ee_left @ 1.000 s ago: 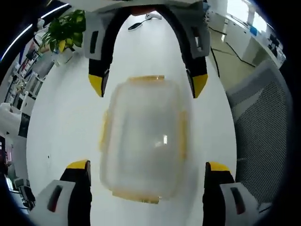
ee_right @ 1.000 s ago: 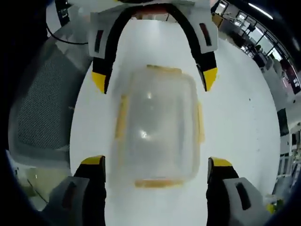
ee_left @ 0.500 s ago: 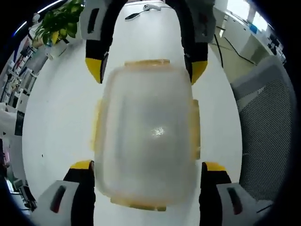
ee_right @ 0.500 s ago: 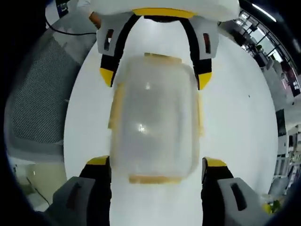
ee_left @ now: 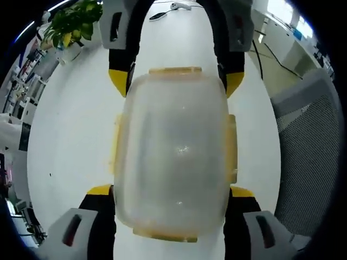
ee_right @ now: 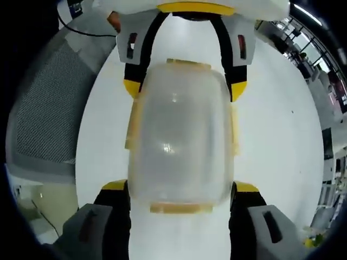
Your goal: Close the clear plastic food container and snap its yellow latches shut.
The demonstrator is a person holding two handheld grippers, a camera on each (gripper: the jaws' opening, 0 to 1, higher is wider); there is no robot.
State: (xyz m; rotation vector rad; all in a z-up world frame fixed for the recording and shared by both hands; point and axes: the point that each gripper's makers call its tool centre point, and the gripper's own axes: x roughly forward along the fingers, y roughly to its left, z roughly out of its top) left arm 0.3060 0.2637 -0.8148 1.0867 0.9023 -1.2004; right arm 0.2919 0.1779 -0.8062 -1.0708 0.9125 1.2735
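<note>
- The white table (ee_left: 70, 135) carries everything; a grey mesh chair back (ee_left: 306, 146) stands at its edge, on the right of the left gripper view and on the left (ee_right: 46, 114) of the right gripper view.
- The clear plastic food container (ee_left: 173, 157) sits on the table with its lid on, lengthwise between the two grippers, which face each other across it (ee_right: 181, 135).
- The left gripper (ee_left: 171, 192) has its jaws spread wide, the yellow tips flanking the container's near end, touching or almost touching its sides.
- The right gripper (ee_right: 181, 188) is likewise spread wide around the opposite end, tips at the container's walls.
- A potted green plant (ee_left: 70, 27) stands at the table's far corner.
- Yellow latches (ee_left: 232, 146) run along the container's sides and ends; whether they are snapped down I cannot tell.
</note>
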